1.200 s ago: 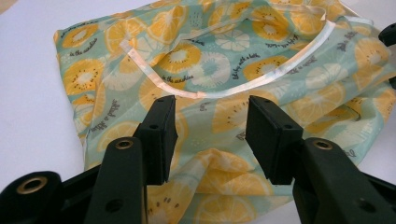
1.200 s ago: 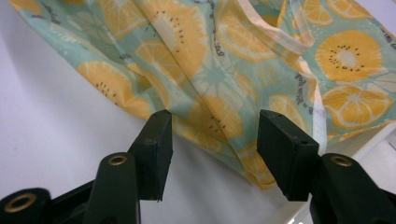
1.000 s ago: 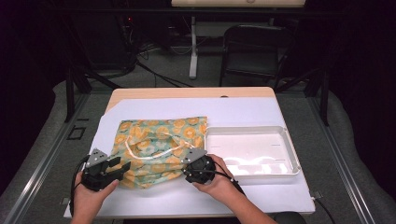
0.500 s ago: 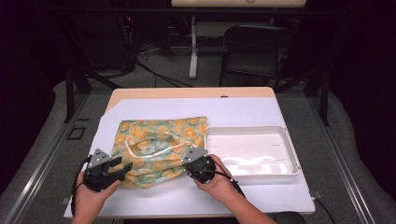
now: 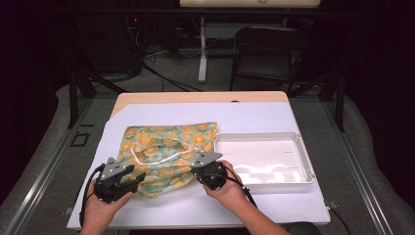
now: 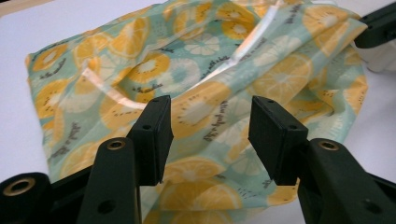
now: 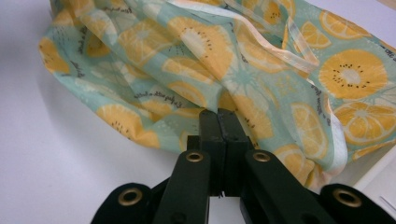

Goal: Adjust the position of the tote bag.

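lying crosswise, fruit-print cloth bag (image 5: 166, 149)

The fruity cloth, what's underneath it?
The white sheet on the table runs under the fruity cloth and shows all around it. Whether anything else hides beneath, the cloth covers.

Your table (image 5: 195, 96) shows a strip of pale wood along its far edge; a white sheet (image 5: 254, 117) covers the rest of it. Beyond the table, on the grey floor (image 5: 49, 161), you have a dark folding chair (image 5: 264, 49) at the right and a white post (image 5: 202, 54) near the middle. Black cables (image 5: 161, 78) trail between them. A black frame leg (image 5: 73, 93) stands at your left.
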`<state>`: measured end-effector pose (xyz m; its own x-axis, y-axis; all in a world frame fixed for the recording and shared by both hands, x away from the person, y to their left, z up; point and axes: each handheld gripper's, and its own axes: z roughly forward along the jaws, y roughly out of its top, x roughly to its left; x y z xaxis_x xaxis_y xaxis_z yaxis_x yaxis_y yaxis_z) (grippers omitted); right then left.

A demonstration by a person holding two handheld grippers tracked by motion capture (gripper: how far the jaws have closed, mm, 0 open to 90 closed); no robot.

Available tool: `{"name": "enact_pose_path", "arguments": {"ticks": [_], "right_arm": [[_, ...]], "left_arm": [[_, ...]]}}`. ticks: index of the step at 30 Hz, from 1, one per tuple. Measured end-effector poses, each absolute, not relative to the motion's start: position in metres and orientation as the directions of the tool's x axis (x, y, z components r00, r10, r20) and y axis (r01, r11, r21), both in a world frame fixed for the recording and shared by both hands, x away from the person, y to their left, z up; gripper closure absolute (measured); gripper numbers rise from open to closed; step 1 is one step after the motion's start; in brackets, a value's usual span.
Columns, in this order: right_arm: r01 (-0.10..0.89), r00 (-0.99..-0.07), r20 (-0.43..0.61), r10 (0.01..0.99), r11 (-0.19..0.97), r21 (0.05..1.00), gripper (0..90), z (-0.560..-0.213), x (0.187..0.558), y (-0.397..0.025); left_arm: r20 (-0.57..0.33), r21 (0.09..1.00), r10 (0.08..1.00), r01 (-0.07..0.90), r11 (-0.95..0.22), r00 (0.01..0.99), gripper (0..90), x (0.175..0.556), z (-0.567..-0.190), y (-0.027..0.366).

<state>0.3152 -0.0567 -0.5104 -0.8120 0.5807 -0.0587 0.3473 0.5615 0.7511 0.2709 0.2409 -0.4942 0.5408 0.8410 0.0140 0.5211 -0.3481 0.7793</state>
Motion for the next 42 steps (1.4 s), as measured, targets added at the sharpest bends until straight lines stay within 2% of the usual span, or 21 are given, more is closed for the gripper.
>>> {"name": "enact_pose_path", "arguments": {"ticks": [7, 15, 33, 42], "right_arm": [[0.391, -0.812, 0.023, 0.583, 0.515, 0.762, 90.0, -0.498, 0.325, -0.056], [0.432, -0.797, 0.074, 0.599, 0.480, 0.764, 90.0, -0.491, 0.343, -0.055], [0.450, -0.783, 0.089, 0.615, 0.463, 0.763, 90.0, -0.482, 0.359, -0.056], [0.444, -0.786, 0.086, 0.612, 0.464, 0.767, 90.0, -0.480, 0.357, -0.053]], "left_arm": [[0.045, 0.768, 0.811, 0.500, -0.402, 0.583, 48.6, 0.271, -0.495, 0.227], [0.058, 0.762, 0.810, 0.499, -0.414, 0.584, 47.0, 0.276, -0.498, 0.219], [0.158, 0.729, 0.810, 0.486, -0.482, 0.565, 43.4, 0.279, -0.515, 0.211], [0.242, 0.699, 0.800, 0.473, -0.536, 0.550, 43.0, 0.278, -0.523, 0.208]]}}
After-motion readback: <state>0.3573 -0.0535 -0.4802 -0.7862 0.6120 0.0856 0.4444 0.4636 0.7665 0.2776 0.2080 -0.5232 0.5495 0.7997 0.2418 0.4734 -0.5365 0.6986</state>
